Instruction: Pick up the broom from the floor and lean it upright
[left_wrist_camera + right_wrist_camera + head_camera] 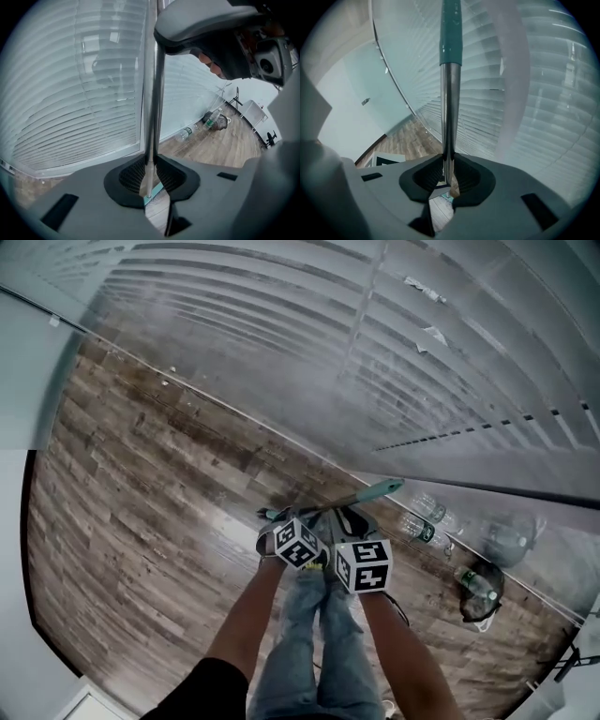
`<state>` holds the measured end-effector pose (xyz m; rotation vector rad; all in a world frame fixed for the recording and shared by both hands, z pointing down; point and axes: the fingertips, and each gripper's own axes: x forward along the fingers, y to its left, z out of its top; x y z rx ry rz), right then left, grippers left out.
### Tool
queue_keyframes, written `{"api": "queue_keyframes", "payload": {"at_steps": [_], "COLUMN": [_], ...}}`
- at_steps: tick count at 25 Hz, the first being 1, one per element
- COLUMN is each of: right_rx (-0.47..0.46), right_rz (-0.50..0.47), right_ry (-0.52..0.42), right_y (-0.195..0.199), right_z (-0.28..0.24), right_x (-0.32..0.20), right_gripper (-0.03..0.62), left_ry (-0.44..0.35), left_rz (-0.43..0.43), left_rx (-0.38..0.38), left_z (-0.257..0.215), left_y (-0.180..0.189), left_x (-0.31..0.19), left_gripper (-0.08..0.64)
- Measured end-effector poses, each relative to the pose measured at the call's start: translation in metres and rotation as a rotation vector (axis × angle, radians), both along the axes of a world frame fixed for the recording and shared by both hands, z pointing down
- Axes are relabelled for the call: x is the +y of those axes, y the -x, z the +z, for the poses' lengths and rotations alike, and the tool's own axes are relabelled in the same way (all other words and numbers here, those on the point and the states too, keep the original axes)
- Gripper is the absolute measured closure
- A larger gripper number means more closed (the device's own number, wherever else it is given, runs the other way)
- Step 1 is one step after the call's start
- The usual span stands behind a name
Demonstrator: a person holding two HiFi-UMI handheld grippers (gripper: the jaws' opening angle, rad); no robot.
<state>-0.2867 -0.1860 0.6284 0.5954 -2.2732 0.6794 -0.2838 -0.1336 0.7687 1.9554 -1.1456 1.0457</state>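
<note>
The broom's metal handle (pixel 151 93) rises nearly upright in front of the window blinds, and its teal grip (pixel 450 33) is at the top. In the head view the teal grip (pixel 382 489) points toward the blinds. My left gripper (pixel 150 180) is shut on the bare metal part low down. My right gripper (pixel 446 178) is shut on the handle higher up, just under the teal grip. In the head view both grippers (pixel 300 542) (pixel 364 564) sit close together above the person's legs. The broom's head is mostly hidden below them.
White blinds (pixel 375 352) cover the window wall close ahead. Plastic bottles (pixel 427 529) and a dark bag with a bottle (pixel 480 589) lie on the wooden floor (pixel 141 512) along the wall to the right. The person's jeans (pixel 314 643) are directly below.
</note>
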Motion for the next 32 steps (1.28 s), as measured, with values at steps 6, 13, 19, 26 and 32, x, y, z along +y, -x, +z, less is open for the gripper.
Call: {"api": "queue_keyframes", "payload": {"at_steps": [6,13,19,26,32], "right_rx": [0.008,-0.010,-0.036,-0.033,-0.026], "right_rz": [0.033,0.036,0.074,0.128,0.144], "right_ry": [0.030,0.040,0.074,0.105,0.126], "right_y": [-0.015,-0.012,-0.013,-0.012,-0.014], "right_z": [0.004,0.007,0.009,0.017,0.022], "right_x": [-0.007,-0.011,-0.013,-0.016,-0.019], "right_gripper": [0.511,0.511,0.511,0.511,0.509], "left_ry": [0.027,0.028,0.042,0.042,0.029], "left_rz": [0.053,0.090,0.165,0.168,0.167], "left_rx": [-0.016,-0.028,-0.023,-0.024,-0.034], "left_z": [0.003,0.006,0.009,0.016,0.020], "left_y": [-0.012,-0.008,-0.008,-0.007,-0.011], "left_x": [-0.006,-0.012,-0.013,-0.018,-0.023], "left_gripper": [0.472,0.472,0.472,0.472,0.472]}}
